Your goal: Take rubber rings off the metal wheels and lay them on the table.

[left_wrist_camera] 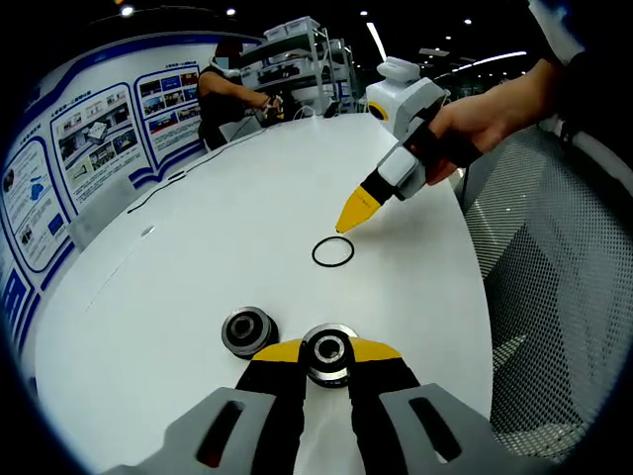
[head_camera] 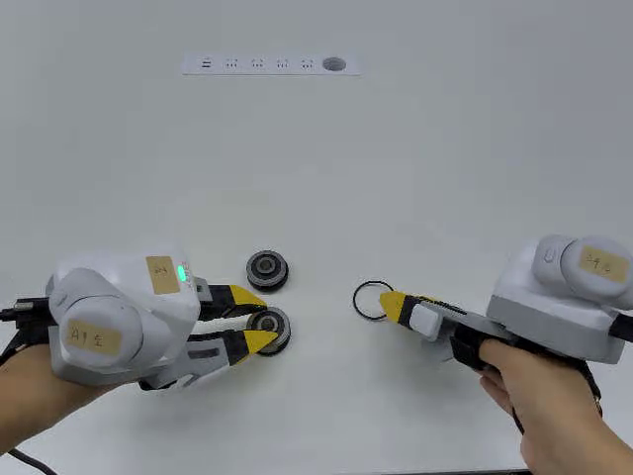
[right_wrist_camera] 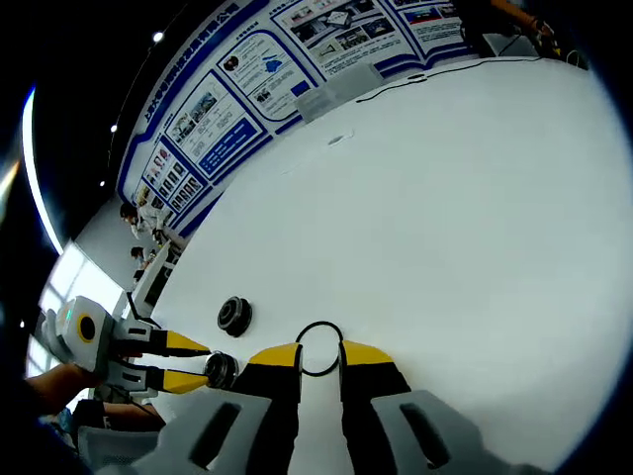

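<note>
While the left gripper [head_camera: 255, 319] at lower left clamps a wheel [head_camera: 273, 332] between its jaws, a second wheel [head_camera: 267, 269] lies just above it. Right of centre, a ring [head_camera: 356, 301] lies flat on the table [head_camera: 425, 168]; the right gripper [head_camera: 394, 303] sits at its edge, jaws slightly parted, grasping nothing.

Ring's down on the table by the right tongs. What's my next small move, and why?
Probably lift the right tongs clear of the rubber ring: it lies flat on the table with the jaws apart at its edge. The left tongs grip one wheel; a second wheel stands free.
</note>
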`<act>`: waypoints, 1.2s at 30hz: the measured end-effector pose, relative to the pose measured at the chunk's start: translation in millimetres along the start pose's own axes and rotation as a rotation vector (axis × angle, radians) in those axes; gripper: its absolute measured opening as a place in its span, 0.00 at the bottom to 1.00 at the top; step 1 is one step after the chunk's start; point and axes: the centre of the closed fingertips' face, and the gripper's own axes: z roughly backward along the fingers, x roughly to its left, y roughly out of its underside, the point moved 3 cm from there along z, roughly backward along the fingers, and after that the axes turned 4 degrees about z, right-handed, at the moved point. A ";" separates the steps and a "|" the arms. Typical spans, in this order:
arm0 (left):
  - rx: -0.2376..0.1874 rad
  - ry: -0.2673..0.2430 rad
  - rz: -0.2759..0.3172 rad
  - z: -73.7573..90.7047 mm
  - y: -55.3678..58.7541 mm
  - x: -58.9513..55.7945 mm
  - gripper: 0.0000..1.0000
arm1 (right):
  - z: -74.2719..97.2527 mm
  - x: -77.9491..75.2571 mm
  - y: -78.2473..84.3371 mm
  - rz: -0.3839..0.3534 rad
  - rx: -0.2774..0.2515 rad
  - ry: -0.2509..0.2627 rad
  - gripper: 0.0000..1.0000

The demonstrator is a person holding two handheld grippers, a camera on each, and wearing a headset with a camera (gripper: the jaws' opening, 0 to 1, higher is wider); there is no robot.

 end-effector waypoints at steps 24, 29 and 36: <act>0.014 0.018 -0.013 -2.0 1.5 -2.1 0.14 | -2.7 27.9 -7.9 0.018 -0.057 -0.126 0.20; 0.013 0.025 -0.016 -2.2 1.7 -2.2 0.14 | -5.4 50.2 -1.5 0.011 -0.039 -0.249 0.21; 0.016 0.037 -0.011 -2.8 2.4 -1.7 0.14 | -10.3 82.0 14.6 -0.042 0.022 -0.406 0.32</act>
